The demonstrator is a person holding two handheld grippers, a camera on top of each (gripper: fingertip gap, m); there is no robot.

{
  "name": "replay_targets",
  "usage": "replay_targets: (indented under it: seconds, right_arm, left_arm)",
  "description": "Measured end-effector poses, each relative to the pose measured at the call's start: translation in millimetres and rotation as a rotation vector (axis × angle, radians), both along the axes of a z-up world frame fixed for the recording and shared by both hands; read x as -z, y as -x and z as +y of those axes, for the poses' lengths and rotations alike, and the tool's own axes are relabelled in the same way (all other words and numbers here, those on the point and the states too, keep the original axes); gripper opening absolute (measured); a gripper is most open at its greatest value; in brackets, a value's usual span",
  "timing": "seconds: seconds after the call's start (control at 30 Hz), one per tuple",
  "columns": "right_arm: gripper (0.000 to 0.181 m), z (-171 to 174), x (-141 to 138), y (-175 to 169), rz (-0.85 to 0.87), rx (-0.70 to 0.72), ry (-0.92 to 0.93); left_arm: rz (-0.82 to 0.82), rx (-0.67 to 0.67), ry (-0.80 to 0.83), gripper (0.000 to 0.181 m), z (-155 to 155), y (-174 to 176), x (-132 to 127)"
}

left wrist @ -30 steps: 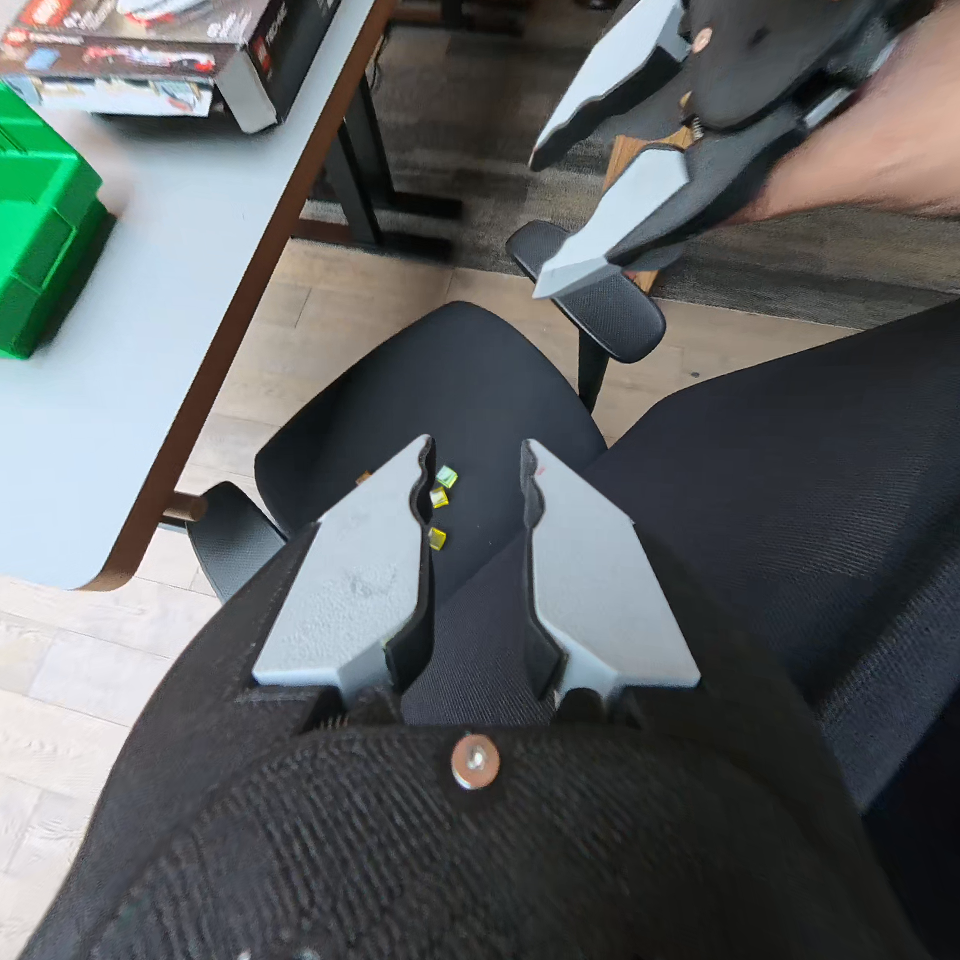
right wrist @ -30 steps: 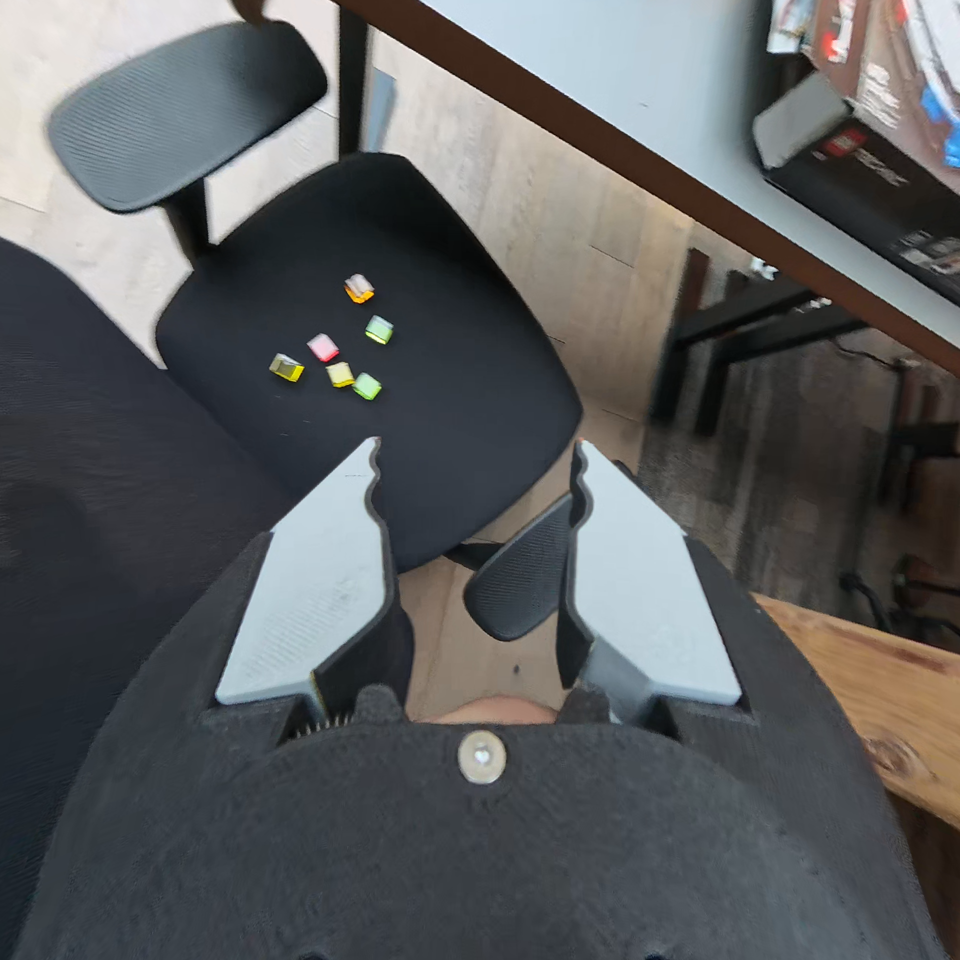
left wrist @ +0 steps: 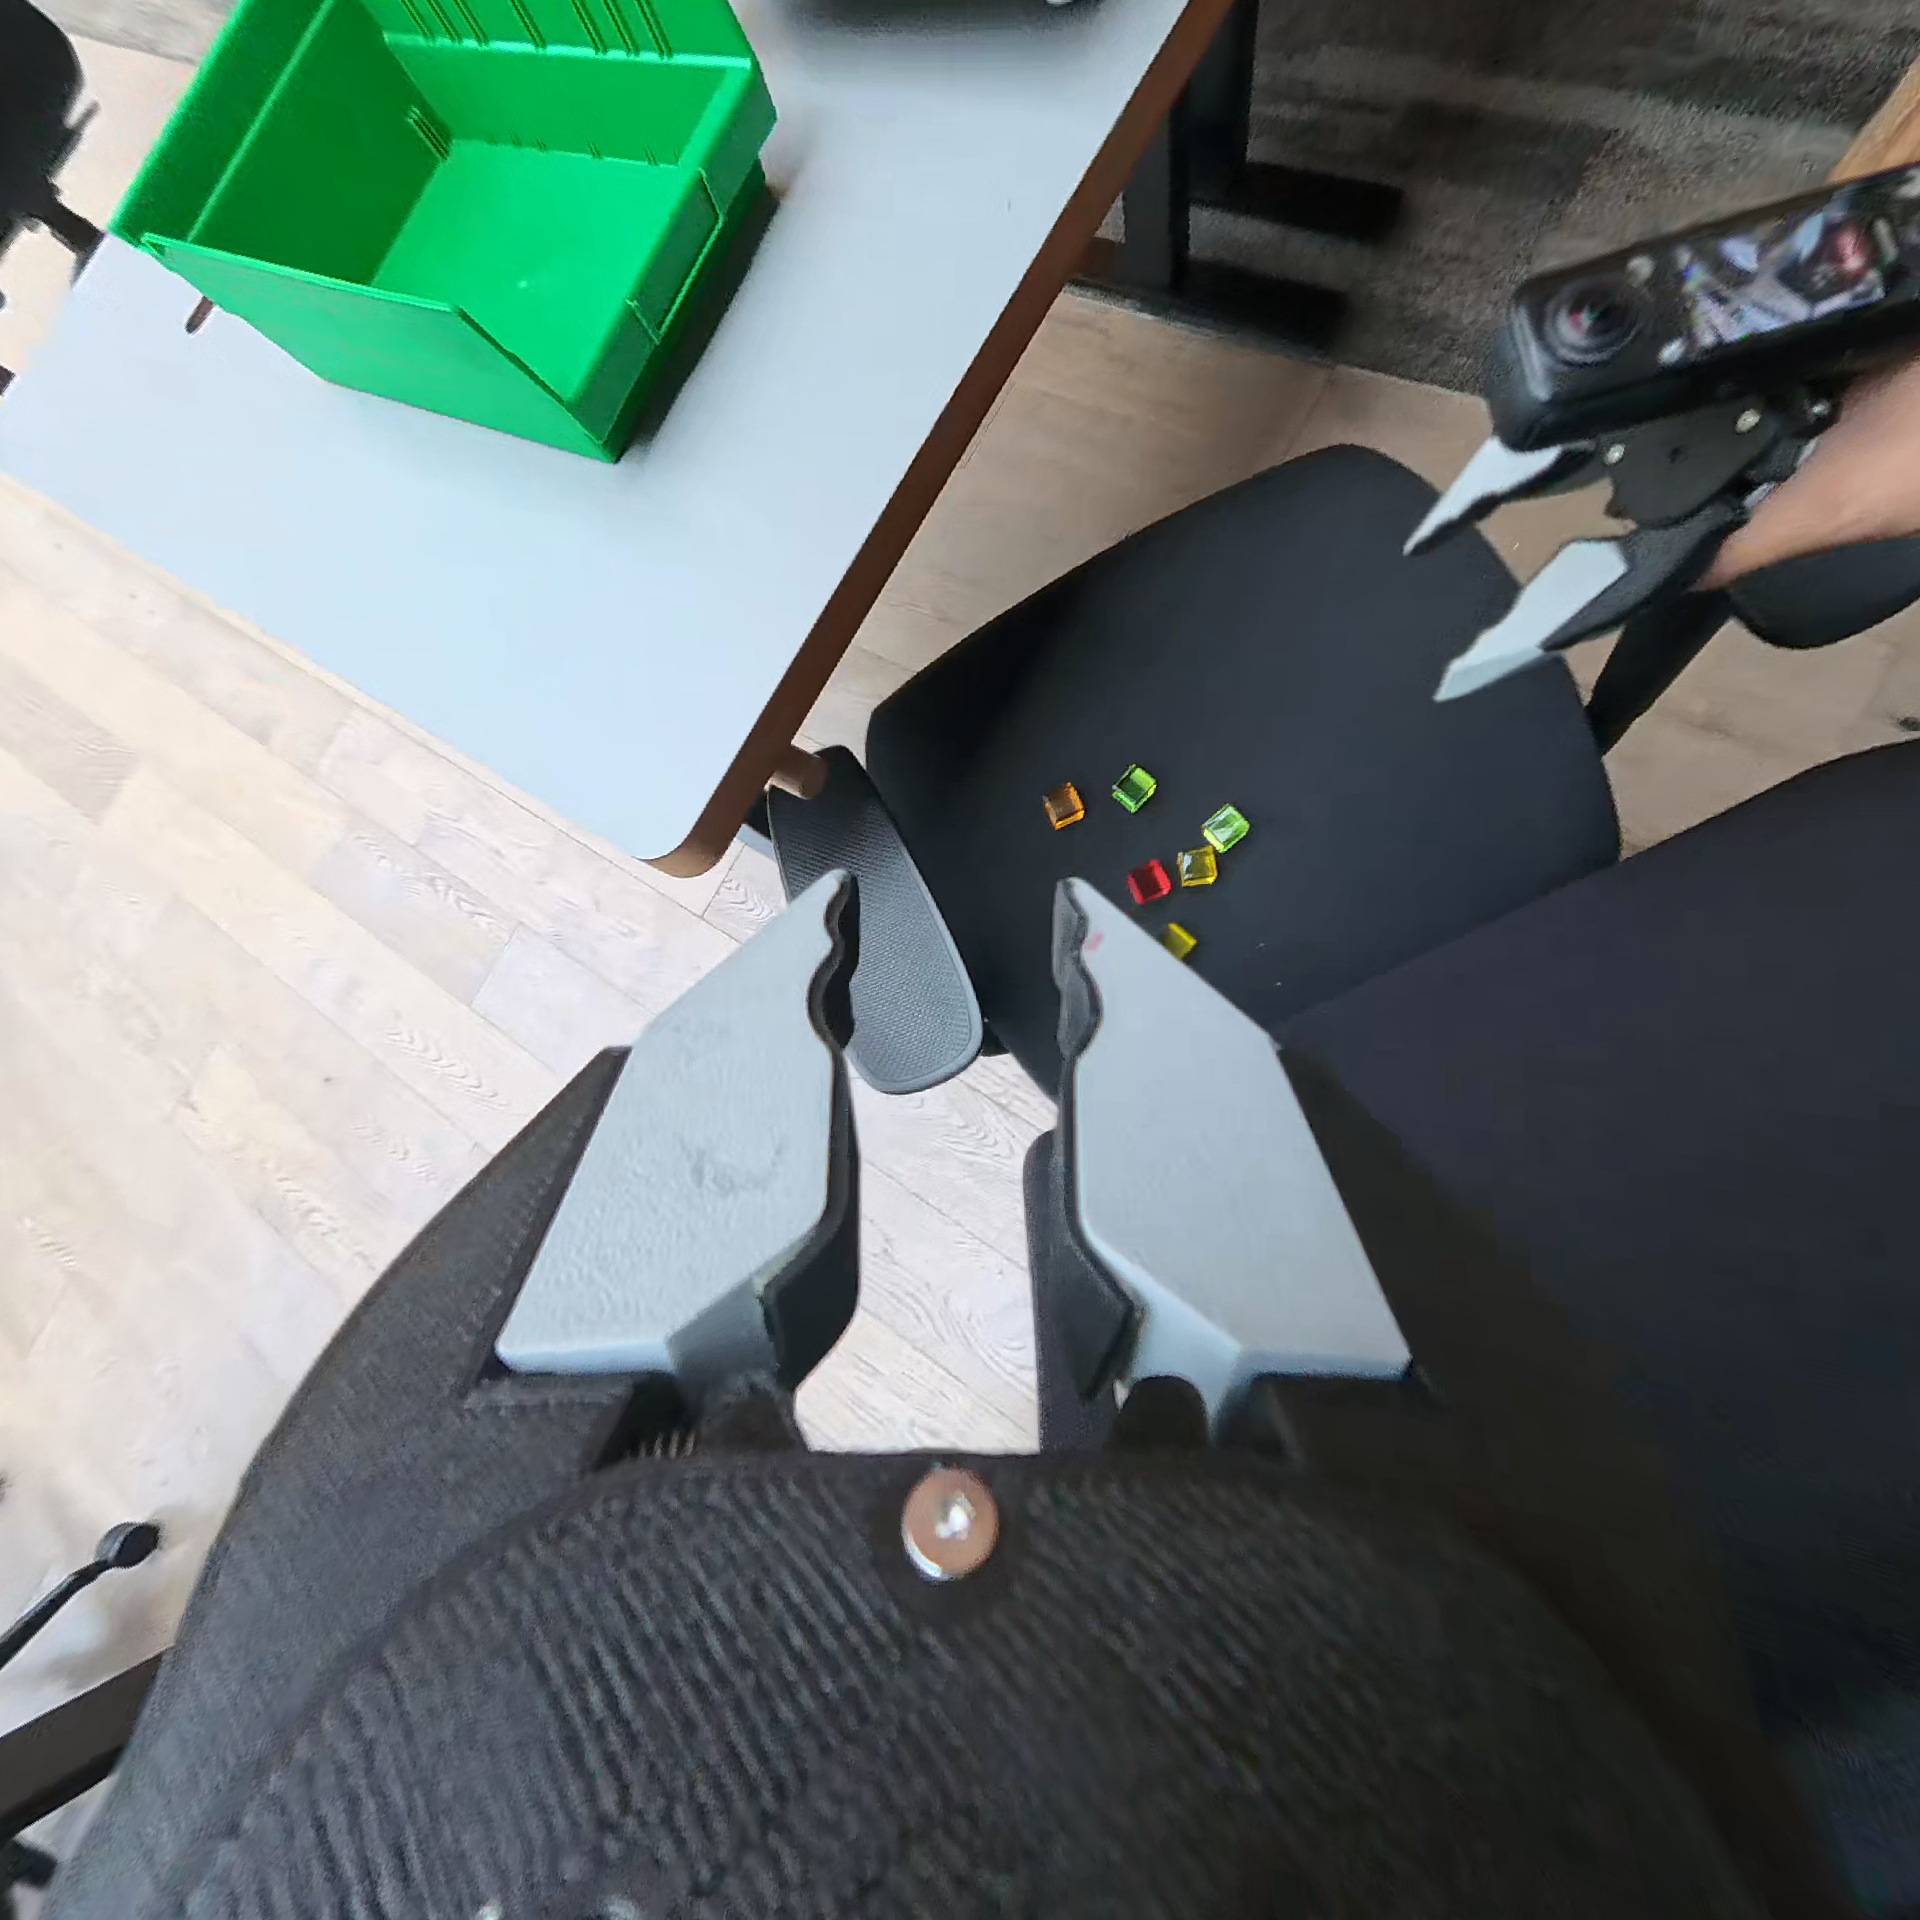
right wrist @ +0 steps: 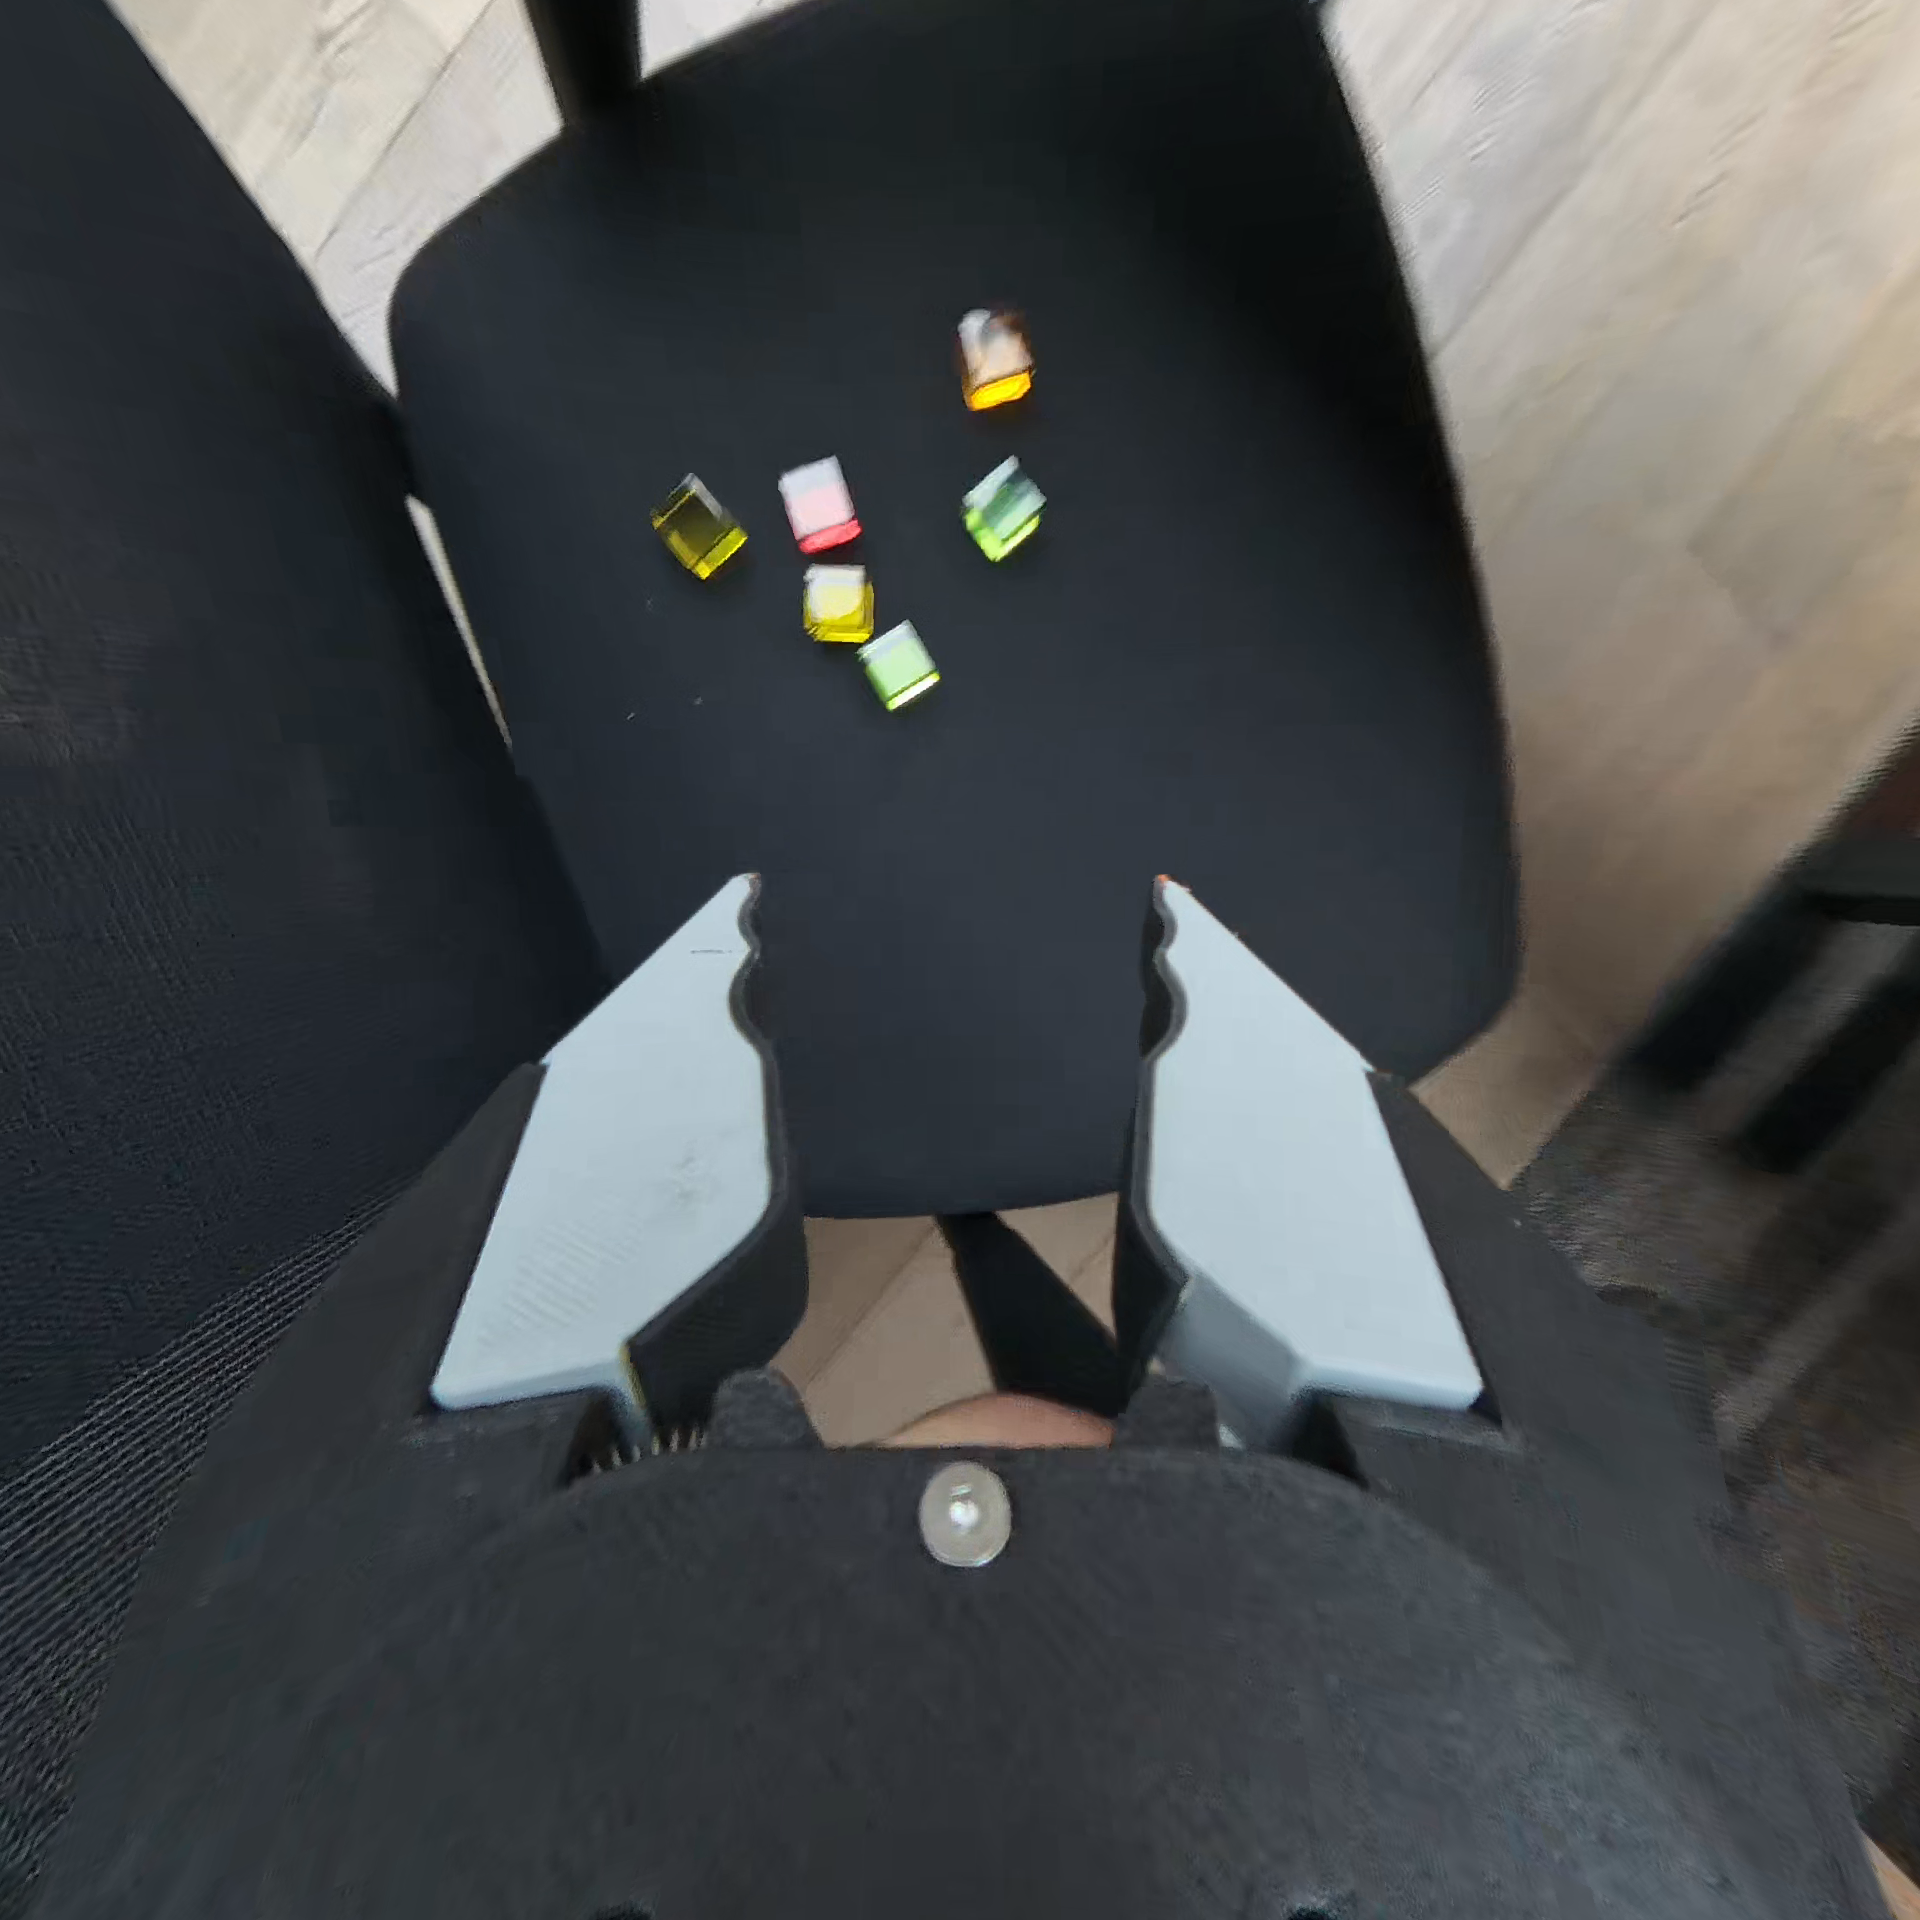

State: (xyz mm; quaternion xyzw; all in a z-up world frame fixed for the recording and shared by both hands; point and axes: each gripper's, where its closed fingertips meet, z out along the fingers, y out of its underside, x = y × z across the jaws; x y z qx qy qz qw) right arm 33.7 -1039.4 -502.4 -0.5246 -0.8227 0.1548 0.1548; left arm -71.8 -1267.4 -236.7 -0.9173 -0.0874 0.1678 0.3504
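- The black chair seat (right wrist: 935, 935) is bounded by pale wood floor (right wrist: 1662, 416) at 1 to 3 o'clock in the right wrist view and by a second dark chair (right wrist: 208, 831) close along its 9 o'clock edge; only a thin strip of floor parts the two.
- In the left wrist view the grey table (left wrist: 520, 582) runs its brown edge toward 5 o'clock, ending in a rounded corner just beside the chair's armrest (left wrist: 894, 966). A green bin (left wrist: 457, 239) stands on the table at 11 o'clock, well apart from the seat.
- Bare black fabric lies between the right gripper (right wrist: 956, 894) and the cubes, with nothing standing on it.
- The right gripper hangs above the near half of the seat, its two fingers spread wide and gripping nothing. The six small clear cubes lie ahead at 12 o'clock, apart from its tips.
- Nearest is a pale green cube (right wrist: 899, 665), touching or almost touching a yellow cube (right wrist: 837, 603); beyond them sit a red cube (right wrist: 821, 504), an olive-yellow cube (right wrist: 698, 525) at 11 o'clock, a green cube (right wrist: 1003, 509), and farthest an orange cube (right wrist: 995, 358).
- The left gripper (left wrist: 956, 894) also has its fingers parted and empty, over the armrest and floor; the cubes lie at about 1 o'clock, the nearest just past its right fingertip.
- The cubes have no long axis; each lies flat, turned at its own angle. The cluster stretches roughly from 11 to 1 o'clock in the right wrist view.
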Motion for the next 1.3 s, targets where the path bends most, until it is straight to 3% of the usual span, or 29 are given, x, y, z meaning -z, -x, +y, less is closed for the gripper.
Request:
replay_targets:
  seconds: [0.13, 0.27, 0.5, 0.67, 0.77, 0.87, 0.97, 1.03, 1.1, 1.2, 1.3]
  right_arm:
    - [0.063, -18.2, 55.1, -20.6, -0.111, -0.007, 0.033]
    - [0.068, -38.4, 93.9, -19.1, -0.167, 0.013, 0.069]
    - [0.069, -57.4, 140.2, 23.6, -0.205, 0.013, 0.111]
    - [0.075, -67.0, 174.3, 50.9, -0.253, 0.053, 0.191]
    - [0.075, -73.2, 194.7, 65.5, -0.259, 0.016, 0.145]
    - [0.068, -76.4, 212.6, 76.0, -0.256, -0.068, 0.054]
    - [0.043, -67.9, 230.8, 79.7, -0.277, -0.188, -0.074]
    - [0.026, -52.4, 235.1, 86.7, -0.276, -0.218, -0.158]
    - [0.026, -40.2, 230.0, 97.7, -0.275, -0.168, -0.145]
    - [0.040, -26.8, 216.0, 106.6, -0.302, -0.071, -0.080]
    - [0.040, -23.0, 194.0, 108.1, -0.267, 0.007, -0.019]
  left_arm:
    - [0.088, -0.028, 0.033, 0.028, -5.9, 6.5, 1.5]
    - [0.091, -0.047, 0.050, 0.026, -9.5, 9.0, 4.9]
    - [0.070, -0.095, 0.119, 0.028, -16.3, 15.8, 16.6]
    - [0.097, -0.137, 0.135, 0.013, -21.8, 21.6, 16.9]
    - [0.116, -0.146, 0.150, 0.012, -23.7, 23.3, 17.8]
    - [0.110, -0.152, 0.190, 0.012, -26.1, 24.4, 23.9]
    - [0.160, -0.159, 0.227, 0.006, -32.1, 28.5, 27.0]
    - [0.192, -0.162, 0.285, 0.005, -40.3, 30.2, 32.5]
    - [0.201, -0.145, 0.286, 0.005, -36.6, 29.5, 31.4]
    - [0.194, -0.156, 0.304, 0.006, -39.3, 31.2, 34.1]
    - [0.188, -0.169, 0.296, 0.006, -38.9, 33.0, 32.7]
